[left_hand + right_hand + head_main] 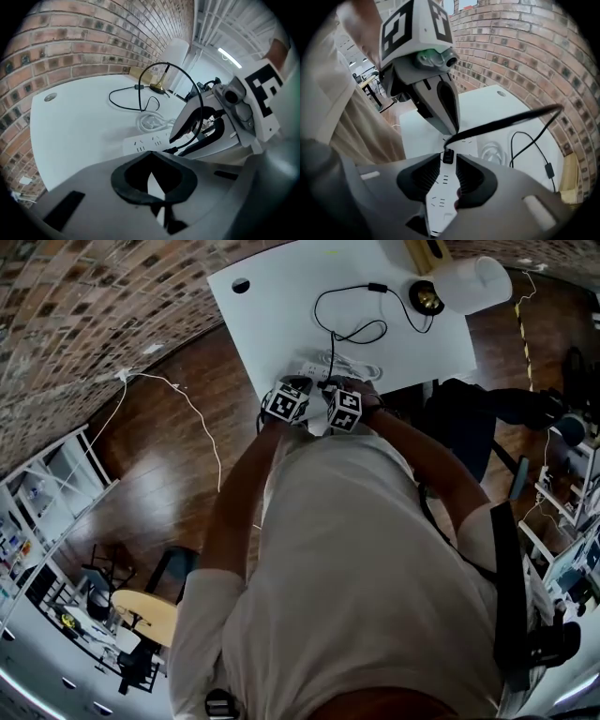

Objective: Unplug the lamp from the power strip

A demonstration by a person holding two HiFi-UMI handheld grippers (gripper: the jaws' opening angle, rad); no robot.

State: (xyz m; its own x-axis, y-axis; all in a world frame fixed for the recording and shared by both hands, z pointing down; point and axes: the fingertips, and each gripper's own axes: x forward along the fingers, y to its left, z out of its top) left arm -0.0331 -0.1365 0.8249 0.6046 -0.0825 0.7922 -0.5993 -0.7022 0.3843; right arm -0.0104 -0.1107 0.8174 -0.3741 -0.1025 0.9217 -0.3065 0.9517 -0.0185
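At near edge of white table (281, 296), right gripper (448, 161) jaws look clamped on black plug (448, 155), still seated in power strip (440, 204). Left gripper (150, 157) jaws together, empty, tips by power strip. Lamp (469, 282) stands at far corner.

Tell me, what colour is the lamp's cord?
Black. The cord shows best in the right gripper view.

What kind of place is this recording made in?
Probably an office or a lab room: a white desk stands beside a brick wall, the floor is wood, and open shelves and a round table are nearby.
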